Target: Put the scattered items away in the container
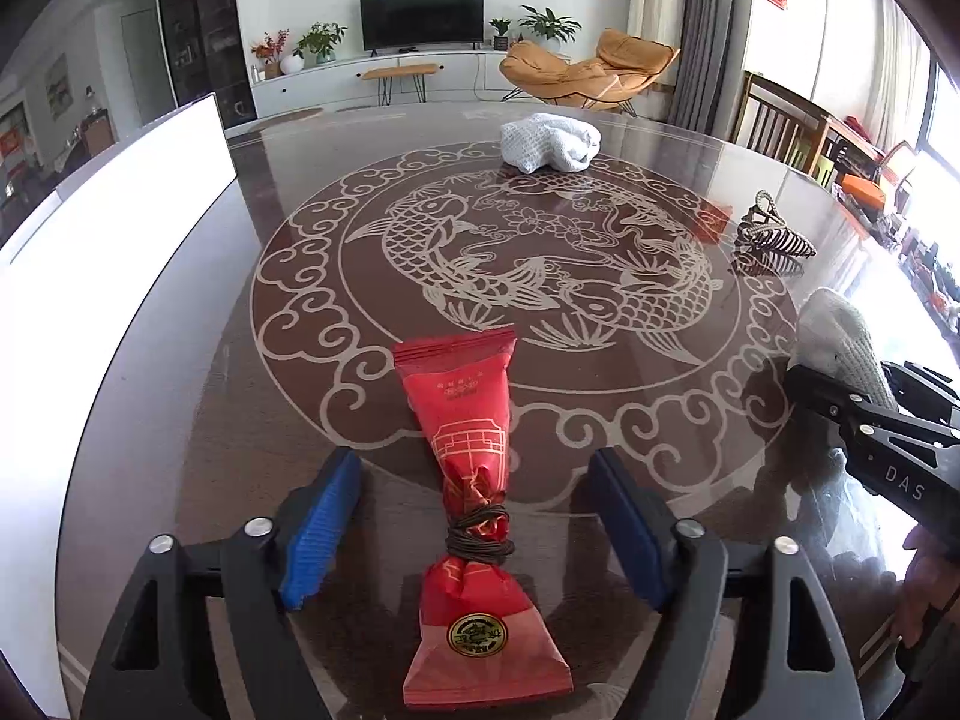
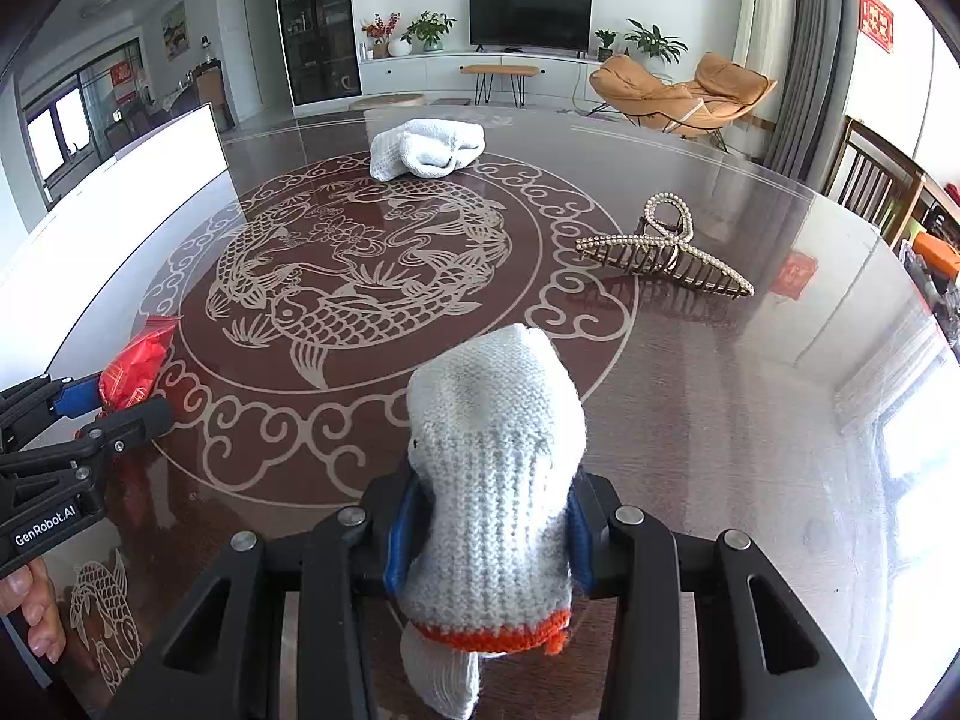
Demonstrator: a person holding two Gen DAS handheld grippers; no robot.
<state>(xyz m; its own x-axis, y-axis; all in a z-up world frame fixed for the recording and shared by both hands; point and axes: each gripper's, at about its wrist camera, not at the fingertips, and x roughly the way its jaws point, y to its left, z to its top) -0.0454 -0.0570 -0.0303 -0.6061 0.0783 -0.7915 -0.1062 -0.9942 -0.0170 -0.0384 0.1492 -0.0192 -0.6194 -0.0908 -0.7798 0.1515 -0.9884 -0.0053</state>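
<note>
A red snack packet (image 1: pixel 474 498), tied at its middle with a dark band, lies on the table between the blue pads of my open left gripper (image 1: pixel 474 474); the pads stand apart from it. My right gripper (image 2: pixel 489 516) is shut on a white knitted glove with an orange cuff (image 2: pixel 495 480). That glove also shows at the right in the left wrist view (image 1: pixel 840 342). A pearl hair claw (image 2: pixel 666 252) lies at the right of the table. A white cloth bundle (image 2: pixel 429 147) lies at the far side. The white container (image 1: pixel 114 228) stands at the left.
The round dark table (image 1: pixel 600 420) has a glass top with a pale fish pattern. The packet and left gripper (image 2: pixel 90 414) show at the left in the right wrist view. Wooden chairs (image 2: pixel 876 180) stand beyond the right edge.
</note>
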